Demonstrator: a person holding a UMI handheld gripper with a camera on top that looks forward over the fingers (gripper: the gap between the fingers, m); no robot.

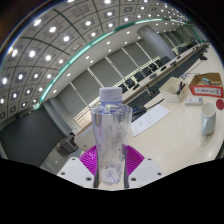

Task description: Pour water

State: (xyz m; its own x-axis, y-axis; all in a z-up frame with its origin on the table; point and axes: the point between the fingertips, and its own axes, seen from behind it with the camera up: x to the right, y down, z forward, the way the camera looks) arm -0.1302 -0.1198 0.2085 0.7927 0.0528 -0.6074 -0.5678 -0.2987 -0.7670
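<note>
Fingers (84,168): nearest the camera, two light-coloured fingers with magenta pads on their inner faces, one at each side of the bottle's base.
Gripper (110,170): closed down to the width of the bottle; both pads press against its lower body, so it has hold of the bottle.
Bottle (110,140): clear plastic, ribbed and see-through, standing upright between the fingers and rising well above them; it hides much of the table behind it.
Cap (111,94): pale, screwed on at the top of the bottle.
Water level: cannot tell through the clear wall.
Table (175,135): a long, pale surface running away behind the bottle and to its right; the whole room looks tilted against the upright bottle.
Paper sheet (148,120): white, lying flat on the table just right of the bottle and behind it.
Cup (208,119): a light, greyish vessel standing on the table well to the right of the bottle.
Red-and-white box (204,87): on the table far beyond the bottle, to its right, past the cup.
Small items by the box (176,90): a few low shapes near the box, too small to name.
Ceiling (60,45): above and left of the bottle, a grid of panels with rows of round lights.
Far wall (95,82): behind the bottle's cap, tall dark panels or windows.
</note>
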